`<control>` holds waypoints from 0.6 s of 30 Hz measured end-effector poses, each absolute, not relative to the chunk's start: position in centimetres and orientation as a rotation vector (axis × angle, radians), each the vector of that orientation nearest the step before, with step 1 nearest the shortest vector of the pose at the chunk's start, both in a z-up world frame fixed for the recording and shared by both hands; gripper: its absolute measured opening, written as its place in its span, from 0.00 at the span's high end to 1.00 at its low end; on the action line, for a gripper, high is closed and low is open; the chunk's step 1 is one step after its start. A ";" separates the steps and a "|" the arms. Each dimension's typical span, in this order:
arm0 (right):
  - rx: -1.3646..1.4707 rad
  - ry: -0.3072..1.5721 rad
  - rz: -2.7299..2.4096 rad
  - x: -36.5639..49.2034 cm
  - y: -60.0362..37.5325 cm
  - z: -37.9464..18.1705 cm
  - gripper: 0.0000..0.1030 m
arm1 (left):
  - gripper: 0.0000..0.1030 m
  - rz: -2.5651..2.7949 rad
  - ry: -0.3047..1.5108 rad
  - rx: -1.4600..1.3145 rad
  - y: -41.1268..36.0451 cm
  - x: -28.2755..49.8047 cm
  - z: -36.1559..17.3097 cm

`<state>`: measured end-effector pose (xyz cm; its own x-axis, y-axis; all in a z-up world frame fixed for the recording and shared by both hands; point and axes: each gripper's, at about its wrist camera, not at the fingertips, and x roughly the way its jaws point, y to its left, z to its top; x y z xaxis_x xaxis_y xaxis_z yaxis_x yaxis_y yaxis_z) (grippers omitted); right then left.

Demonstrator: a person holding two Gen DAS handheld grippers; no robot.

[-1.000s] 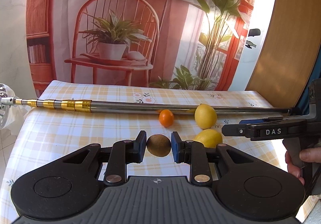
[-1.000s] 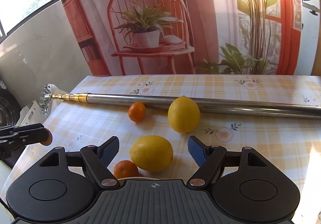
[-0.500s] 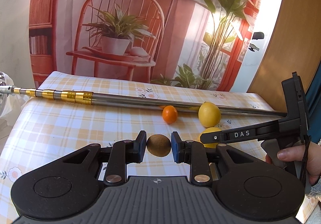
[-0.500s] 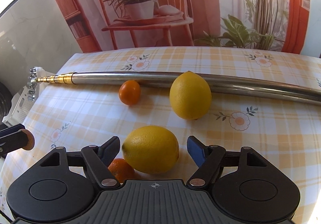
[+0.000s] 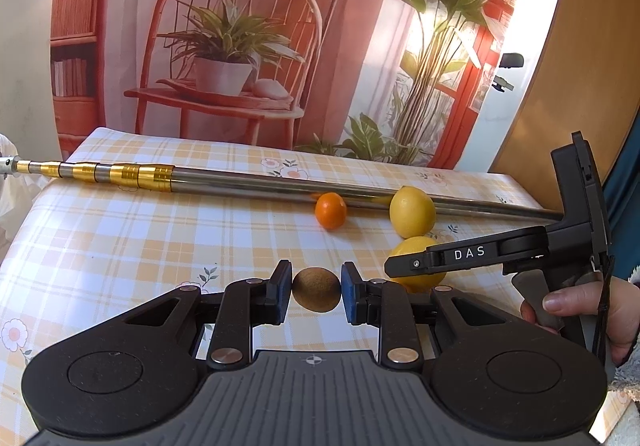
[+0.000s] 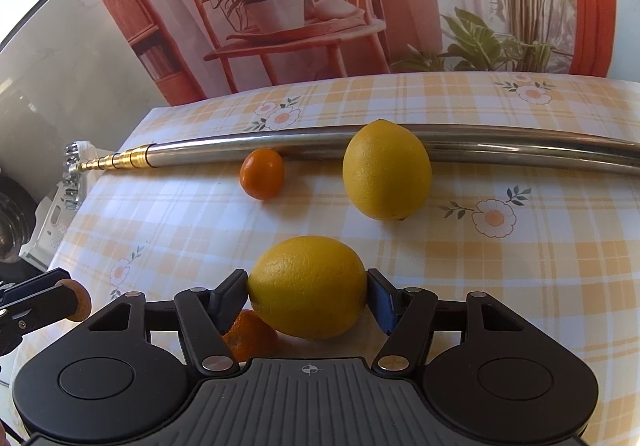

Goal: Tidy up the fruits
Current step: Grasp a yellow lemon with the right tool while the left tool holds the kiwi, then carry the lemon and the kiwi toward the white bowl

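My left gripper (image 5: 316,289) is shut on a brown kiwi (image 5: 316,289), held above the checked tablecloth (image 5: 140,246). My right gripper (image 6: 307,292) is shut on the near lemon (image 6: 308,286), one pad against each of its ends. A small mandarin (image 6: 250,334) lies half hidden under its left finger. A second lemon (image 6: 387,170) and another mandarin (image 6: 262,173) rest against a metal pole (image 6: 500,144). From the left wrist, the right gripper (image 5: 396,266) covers part of the near lemon (image 5: 416,246). The left gripper's tip (image 6: 76,300) shows at the right view's left edge.
The telescopic steel pole (image 5: 248,182) with gold rings lies across the far part of the table. A printed backdrop stands behind it. A hand (image 5: 584,306) holds the right gripper's handle. The table's left edge drops off near a white object (image 6: 60,202).
The right gripper moved forward and down, and its jaws closed onto the near lemon. The left gripper kept hold of the kiwi and turned slightly.
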<state>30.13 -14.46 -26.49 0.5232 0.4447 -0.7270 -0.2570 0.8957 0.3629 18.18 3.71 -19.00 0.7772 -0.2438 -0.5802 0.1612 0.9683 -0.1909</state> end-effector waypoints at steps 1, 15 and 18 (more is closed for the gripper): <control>0.223 0.930 0.419 29.9 -14.5 -26.4 0.42 | 0.73 -0.221 0.646 -0.131 3.7 18.2 -19.0; 0.266 0.807 0.410 23.9 -18.4 -23.3 0.42 | 0.73 -0.268 0.646 -0.091 2.1 16.7 -18.4; 0.264 0.787 0.408 22.1 -19.3 -23.0 0.42 | 0.73 -0.284 0.653 -0.080 1.4 16.4 -18.4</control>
<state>22.10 -19.27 -22.96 0.6339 0.4492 -0.6296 -0.2558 0.8900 0.3774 16.44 1.35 -18.43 0.7569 -0.2857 -0.5877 0.2357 0.9582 -0.1622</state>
